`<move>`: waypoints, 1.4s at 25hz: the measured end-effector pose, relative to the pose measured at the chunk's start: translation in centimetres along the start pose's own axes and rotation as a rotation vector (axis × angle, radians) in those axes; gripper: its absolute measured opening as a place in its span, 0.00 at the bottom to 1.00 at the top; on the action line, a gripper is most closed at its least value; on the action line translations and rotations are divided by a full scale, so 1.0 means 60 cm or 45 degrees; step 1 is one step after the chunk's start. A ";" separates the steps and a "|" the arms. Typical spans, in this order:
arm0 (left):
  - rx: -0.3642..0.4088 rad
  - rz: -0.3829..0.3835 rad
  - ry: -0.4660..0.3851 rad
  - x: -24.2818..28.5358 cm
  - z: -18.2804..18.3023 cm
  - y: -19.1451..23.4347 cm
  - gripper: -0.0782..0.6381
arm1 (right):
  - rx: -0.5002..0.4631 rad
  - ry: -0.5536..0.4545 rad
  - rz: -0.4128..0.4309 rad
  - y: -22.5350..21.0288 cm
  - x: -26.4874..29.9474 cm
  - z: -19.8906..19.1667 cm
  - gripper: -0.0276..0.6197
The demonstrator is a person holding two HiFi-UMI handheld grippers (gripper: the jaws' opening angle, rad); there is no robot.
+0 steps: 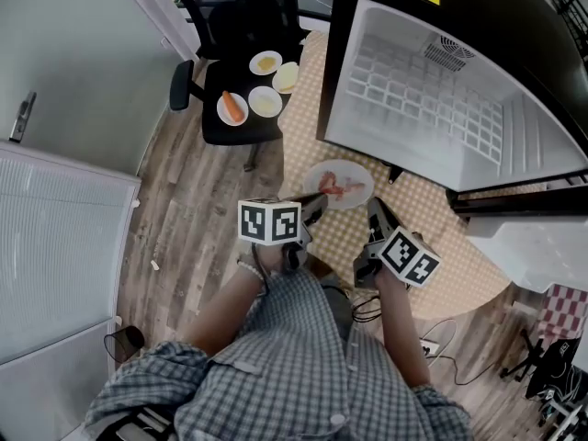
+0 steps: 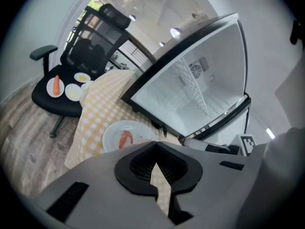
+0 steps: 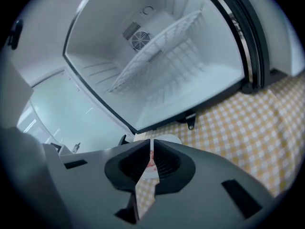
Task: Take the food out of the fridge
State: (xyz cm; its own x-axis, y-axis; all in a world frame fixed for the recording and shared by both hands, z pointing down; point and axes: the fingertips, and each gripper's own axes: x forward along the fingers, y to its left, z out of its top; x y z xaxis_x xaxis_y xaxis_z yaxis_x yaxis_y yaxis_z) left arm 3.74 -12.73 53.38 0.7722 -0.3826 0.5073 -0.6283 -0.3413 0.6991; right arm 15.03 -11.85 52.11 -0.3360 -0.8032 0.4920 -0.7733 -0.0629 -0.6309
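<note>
**Plate within knocking reach of closed jaws**

The left gripper [image 1: 315, 204] and the right gripper [image 1: 376, 211] are both pressed together and hold nothing. The plate [image 1: 355, 166] with its red food [image 1: 333, 187] lies on the checked cloth [image 1: 404, 200] just ahead of them, nearer the left one. Beyond it, the open fridge [image 1: 441, 90] looks empty. A forward push with closed jaws could slide the plate toward the cloth's edge. A pinch on one rim alone might tip it and spill the food.

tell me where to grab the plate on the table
Take the plate by its near rim, coming in low from your side with one jaw over and one under. It lies flat on the cloth, the food sits mid-plate, and the open fridge stands behind it.
</note>
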 end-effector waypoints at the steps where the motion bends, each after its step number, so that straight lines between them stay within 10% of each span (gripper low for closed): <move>1: 0.057 0.007 -0.002 -0.001 0.008 -0.007 0.12 | -0.073 -0.023 0.001 0.009 -0.007 0.013 0.08; 14: 0.718 0.100 -0.060 -0.027 0.097 -0.123 0.12 | -0.597 -0.247 0.027 0.114 -0.078 0.125 0.06; 35: 0.872 0.055 -0.200 -0.085 0.147 -0.212 0.12 | -0.730 -0.383 0.133 0.185 -0.121 0.177 0.06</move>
State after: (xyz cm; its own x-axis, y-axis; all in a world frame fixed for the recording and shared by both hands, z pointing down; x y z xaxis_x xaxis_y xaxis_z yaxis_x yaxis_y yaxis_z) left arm 6.96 -13.98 37.45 0.7550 -0.5097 0.4125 -0.6159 -0.7672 0.1794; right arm 14.60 -12.99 35.17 -0.3241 -0.9239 0.2034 -0.9367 0.2834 -0.2054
